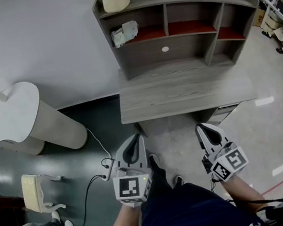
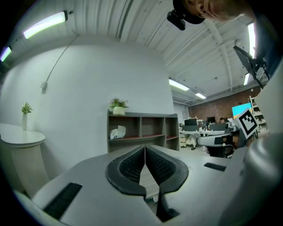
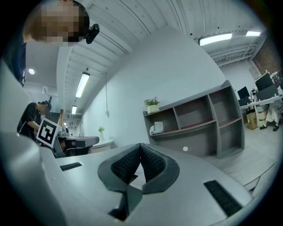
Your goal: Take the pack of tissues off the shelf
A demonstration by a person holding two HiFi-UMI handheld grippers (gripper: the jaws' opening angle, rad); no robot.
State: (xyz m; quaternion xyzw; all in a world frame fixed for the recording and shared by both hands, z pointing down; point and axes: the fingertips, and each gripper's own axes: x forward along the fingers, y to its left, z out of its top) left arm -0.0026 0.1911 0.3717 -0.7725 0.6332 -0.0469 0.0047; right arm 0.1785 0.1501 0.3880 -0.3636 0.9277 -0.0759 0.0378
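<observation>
Head view coverage shows the shelf (image 1: 190,48) set against the wall. The pack of tissues (image 1: 125,33) is located in the shelf's upper-left compartment, directly below the flower pot (image 1: 116,1) placed on the shelf top. The left gripper (image 1: 134,141) and the right gripper (image 1: 205,127) are held level, side by side, in front of the shelf and well apart from it. On both grippers the jaws are pressed together at the tips, and nothing is held between them.
</observation>
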